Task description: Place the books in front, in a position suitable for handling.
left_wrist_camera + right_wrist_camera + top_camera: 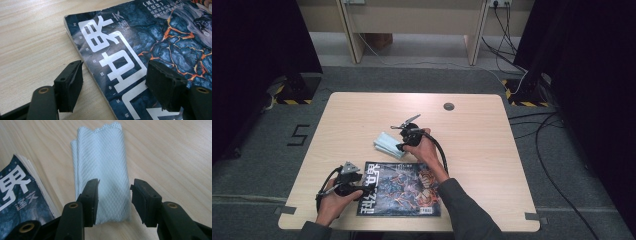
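Near left: left tongs (113, 86) standing apart, straddling the magazine (150, 50) spine on the bench (472, 125). Farther, centre: right tongs (113, 201) apart, bracketing the folded cloth (101, 167); lowering squarely should be catching all layers.

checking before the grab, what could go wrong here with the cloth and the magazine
The right gripper straddles the folded cloth near one end, so closing may pinch just the top layers and let it unfold. The left gripper is open across the magazine spine edge; lifting there may catch the cover alone.
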{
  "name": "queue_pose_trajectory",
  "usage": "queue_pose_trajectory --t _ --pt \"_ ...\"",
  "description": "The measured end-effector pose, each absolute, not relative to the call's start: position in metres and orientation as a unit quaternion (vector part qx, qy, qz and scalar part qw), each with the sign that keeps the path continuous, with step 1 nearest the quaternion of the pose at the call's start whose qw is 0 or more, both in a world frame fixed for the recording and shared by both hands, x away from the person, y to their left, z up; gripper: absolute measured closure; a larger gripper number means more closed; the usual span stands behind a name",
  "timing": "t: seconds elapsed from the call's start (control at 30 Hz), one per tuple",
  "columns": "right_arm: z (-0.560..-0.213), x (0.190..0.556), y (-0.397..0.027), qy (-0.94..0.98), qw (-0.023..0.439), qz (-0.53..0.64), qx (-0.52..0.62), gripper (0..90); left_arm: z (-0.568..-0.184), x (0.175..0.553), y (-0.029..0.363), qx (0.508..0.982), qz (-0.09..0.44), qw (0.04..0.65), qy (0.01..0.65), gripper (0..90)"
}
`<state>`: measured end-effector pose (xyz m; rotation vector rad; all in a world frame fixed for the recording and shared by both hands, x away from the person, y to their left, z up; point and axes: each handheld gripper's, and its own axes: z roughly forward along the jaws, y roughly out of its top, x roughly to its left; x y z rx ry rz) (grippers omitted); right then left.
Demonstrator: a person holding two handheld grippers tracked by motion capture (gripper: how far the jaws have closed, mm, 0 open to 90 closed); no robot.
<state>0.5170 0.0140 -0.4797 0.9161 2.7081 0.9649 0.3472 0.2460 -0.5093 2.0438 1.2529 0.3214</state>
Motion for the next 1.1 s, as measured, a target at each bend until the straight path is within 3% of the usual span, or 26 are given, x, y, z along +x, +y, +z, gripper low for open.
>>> queue_pose_trajectory --t 0.23,0.37,0.5,0.67,1.1 --pt "-0.493 0.519 0.018 0.905 0.063 0.293 0.303 59.4 -0.509 0.347 0.246 0.791 0.124 0.353 0.485 29.1" --pt "-0.491 0.518 0.013 0.906 0.066 0.295 0.297 77.0 -0.509 0.347 0.246 0.79 0.125 0.354 0.485 29.1" --pt "-0.49 0.52 0.005 0.907 0.067 0.288 0.3 80.8 -0.509 0.347 0.246 0.79 0.124 0.354 0.485 29.1" --pt "-0.486 0.523 -0.024 0.908 0.07 0.27 0.313 81.9 -0.509 0.347 0.246 0.79 0.125 0.354 0.485 29.1" --pt "-0.483 0.515 -0.154 0.877 0.097 0.255 0.397 81.8 -0.509 0.348 0.245 0.79 0.123 0.353 0.486 28.7"
